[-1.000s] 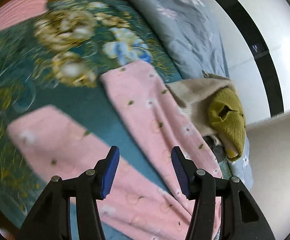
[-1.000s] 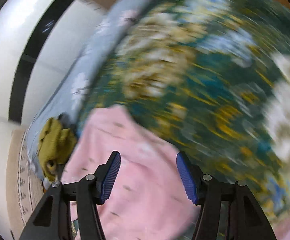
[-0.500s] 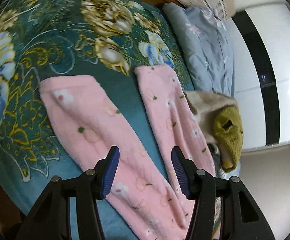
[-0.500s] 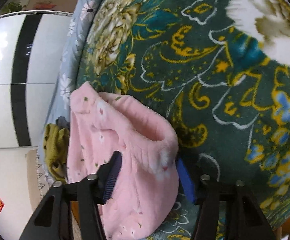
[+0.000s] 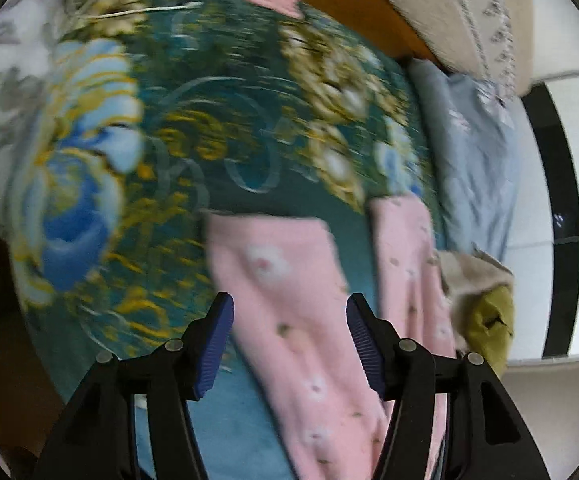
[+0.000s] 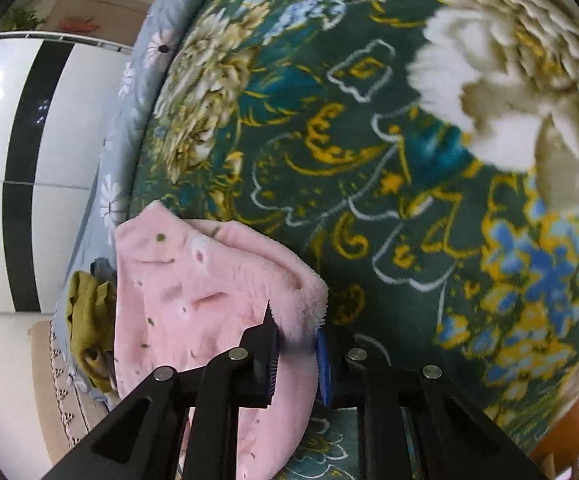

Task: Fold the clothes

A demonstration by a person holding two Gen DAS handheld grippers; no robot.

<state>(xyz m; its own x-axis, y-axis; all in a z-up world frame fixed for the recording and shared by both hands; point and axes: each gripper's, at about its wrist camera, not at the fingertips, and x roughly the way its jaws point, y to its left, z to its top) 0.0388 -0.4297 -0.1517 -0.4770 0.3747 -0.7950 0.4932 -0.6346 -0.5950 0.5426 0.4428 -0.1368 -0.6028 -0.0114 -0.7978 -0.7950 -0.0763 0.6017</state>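
Left wrist view, blurred: left gripper (image 5: 289, 340) jaws wide apart, holding nothing, above one leg of the pink fleece trousers (image 5: 289, 280) spread on the green floral blanket (image 5: 217, 152); olive garment (image 5: 489, 320) at the blanket's right edge.

Right wrist view: right gripper (image 6: 295, 354) jaws clamped on the trousers' (image 6: 193, 304) fluffy hem, near the blanket's (image 6: 369, 160) lower left edge.

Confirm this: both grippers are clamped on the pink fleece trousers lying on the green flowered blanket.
Only one is. The right gripper is shut on the pink trousers, but the left wrist view shows the left gripper open above a trouser leg, gripping nothing. The trousers do lie on the flowered blanket.
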